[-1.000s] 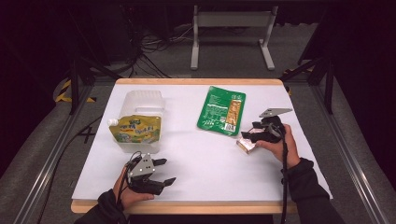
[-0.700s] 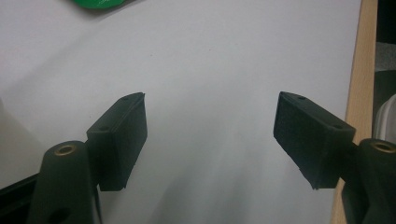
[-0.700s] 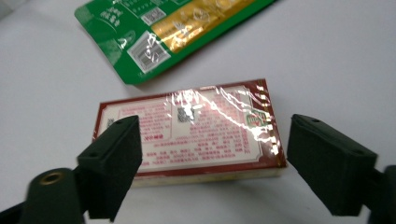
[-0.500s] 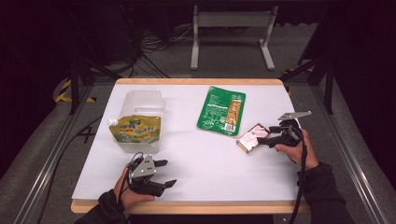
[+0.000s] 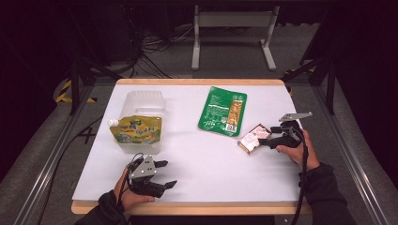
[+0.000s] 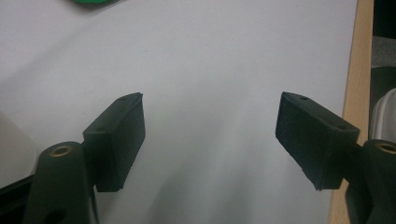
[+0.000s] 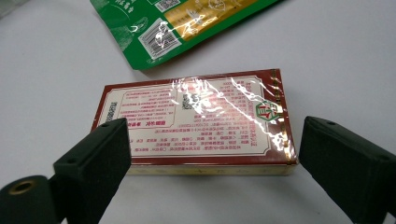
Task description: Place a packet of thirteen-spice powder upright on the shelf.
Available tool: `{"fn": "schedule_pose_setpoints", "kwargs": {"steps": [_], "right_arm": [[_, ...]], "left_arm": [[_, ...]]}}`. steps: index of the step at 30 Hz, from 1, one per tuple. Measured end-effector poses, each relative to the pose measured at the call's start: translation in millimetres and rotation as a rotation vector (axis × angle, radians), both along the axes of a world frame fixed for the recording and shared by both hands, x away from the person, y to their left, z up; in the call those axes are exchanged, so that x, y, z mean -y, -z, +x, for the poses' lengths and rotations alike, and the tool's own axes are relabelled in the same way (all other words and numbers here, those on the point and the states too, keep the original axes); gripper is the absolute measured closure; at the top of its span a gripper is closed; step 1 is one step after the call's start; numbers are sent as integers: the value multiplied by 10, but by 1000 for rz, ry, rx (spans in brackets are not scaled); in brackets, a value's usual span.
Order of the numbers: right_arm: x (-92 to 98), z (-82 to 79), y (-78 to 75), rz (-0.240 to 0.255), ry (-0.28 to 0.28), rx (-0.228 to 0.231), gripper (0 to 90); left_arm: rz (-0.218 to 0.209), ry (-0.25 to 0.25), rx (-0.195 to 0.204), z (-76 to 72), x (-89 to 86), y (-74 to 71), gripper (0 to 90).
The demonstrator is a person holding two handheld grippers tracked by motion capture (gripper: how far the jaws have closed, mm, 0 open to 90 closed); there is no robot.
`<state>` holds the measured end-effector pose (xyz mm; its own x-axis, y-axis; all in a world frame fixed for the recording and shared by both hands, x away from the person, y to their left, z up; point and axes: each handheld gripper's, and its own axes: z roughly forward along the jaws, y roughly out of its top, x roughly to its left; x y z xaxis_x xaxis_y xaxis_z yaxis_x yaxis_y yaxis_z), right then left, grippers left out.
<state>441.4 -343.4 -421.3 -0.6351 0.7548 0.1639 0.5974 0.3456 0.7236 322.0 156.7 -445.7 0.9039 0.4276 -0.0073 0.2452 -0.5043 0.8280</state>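
On the right side of the white table (image 5: 197, 154), a small red-and-cream box (image 5: 254, 138) wrapped in glossy film lies flat, just beside the lower right corner of a green pouch (image 5: 222, 110). Right gripper (image 5: 265, 141): held level, jaws having just opened wide; in the right gripper view the box (image 7: 194, 122) sits between the two pads with a gap at the right pad, while contact at the left pad appears absent but is hard to judge. Left gripper (image 5: 165, 174): near the table's front edge, jaws well apart over bare surface, holding nothing. Far left: a yellow spouted pouch (image 5: 136, 131) rests against a clear plastic container (image 5: 141, 101).
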Motion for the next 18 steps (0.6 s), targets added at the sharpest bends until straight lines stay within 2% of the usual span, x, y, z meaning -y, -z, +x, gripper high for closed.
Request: {"fn": "schedule_pose_setpoints", "kwargs": {"steps": [12, 15, 18], "right_arm": [[25, 27, 19, 3, 1, -4, 96], [27, 25, 20, 23, -13, -10, 96], [9, 21, 18, 13, -27, -15, 88]], "left_arm": [[8, 1, 2, 3, -1, 5, 247], [1, 2, -3, -1, -1, 3, 248], [2, 3, -4, 1, 1, 4, 248]]}}
